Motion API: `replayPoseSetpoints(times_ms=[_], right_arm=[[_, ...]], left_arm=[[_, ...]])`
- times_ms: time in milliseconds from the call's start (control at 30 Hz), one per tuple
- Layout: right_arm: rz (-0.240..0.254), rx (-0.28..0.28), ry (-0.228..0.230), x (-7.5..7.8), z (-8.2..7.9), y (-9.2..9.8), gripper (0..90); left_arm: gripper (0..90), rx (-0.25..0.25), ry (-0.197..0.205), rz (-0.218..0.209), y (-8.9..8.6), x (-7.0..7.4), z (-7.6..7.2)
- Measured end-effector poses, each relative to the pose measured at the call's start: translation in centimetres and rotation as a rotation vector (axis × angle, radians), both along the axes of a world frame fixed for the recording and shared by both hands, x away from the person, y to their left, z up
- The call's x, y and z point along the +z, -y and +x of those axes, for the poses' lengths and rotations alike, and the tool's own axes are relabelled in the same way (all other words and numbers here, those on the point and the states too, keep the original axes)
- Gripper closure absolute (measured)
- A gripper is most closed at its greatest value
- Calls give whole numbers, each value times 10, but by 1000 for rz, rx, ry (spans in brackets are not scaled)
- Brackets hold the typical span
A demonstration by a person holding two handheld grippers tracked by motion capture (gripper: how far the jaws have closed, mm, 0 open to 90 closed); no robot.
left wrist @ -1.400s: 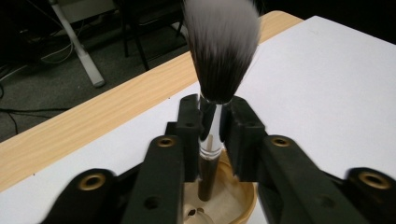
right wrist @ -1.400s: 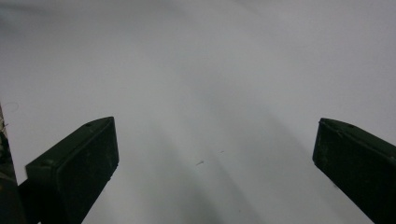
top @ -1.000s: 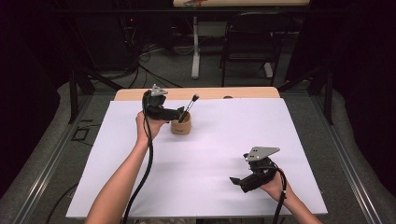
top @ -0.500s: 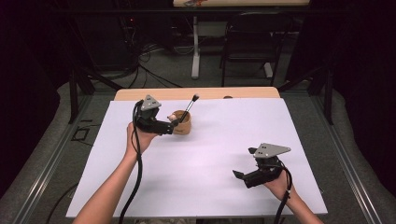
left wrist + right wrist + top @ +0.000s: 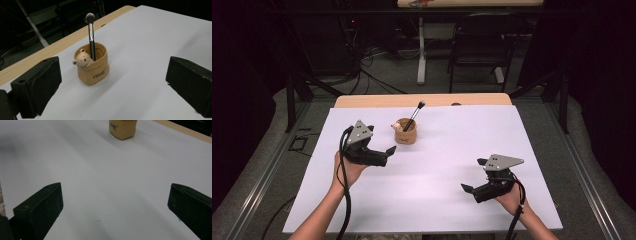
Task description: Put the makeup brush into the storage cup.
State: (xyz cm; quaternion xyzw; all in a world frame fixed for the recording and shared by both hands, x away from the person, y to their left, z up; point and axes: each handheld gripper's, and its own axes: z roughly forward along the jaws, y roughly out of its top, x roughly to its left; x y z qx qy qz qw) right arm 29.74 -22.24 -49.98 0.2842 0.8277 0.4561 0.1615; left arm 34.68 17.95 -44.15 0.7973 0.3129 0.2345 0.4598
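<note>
Two hand-held grippers sitting wide open, nothing gripped, brush already standing in the cup.
The left hand-held gripper (image 5: 384, 151) is hanging just beside the cup (image 5: 405, 132), its jaws having just been opening; the brush (image 5: 91, 35) is leaning up and away; the right hand-held gripper (image 5: 472, 187) is resting well apart on the desk (image 5: 537, 150).

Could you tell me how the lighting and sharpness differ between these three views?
High view: white table cover brightly lit, surroundings dark. Left gripper view: bear cup and brush sharp, jaws softly blurred. Right gripper view: cover slightly washed out, a soft shadow upper left, cup cropped by the top edge.
</note>
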Motion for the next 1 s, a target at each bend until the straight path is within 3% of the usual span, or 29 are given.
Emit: replayPoseSetpoints(times_ms=[267,533,1000], right_arm=[[3,4,17,1,-2,0,0],[0,-2,21,2,-3,1,0],[-2,1,18,1,-3,1,0]], left_arm=[[2,-21,17,-15,-9,-11,-25],[1,-49,29,-4,-16,-27,-47],[0,-51,9,-65,-33,-43,-66]])
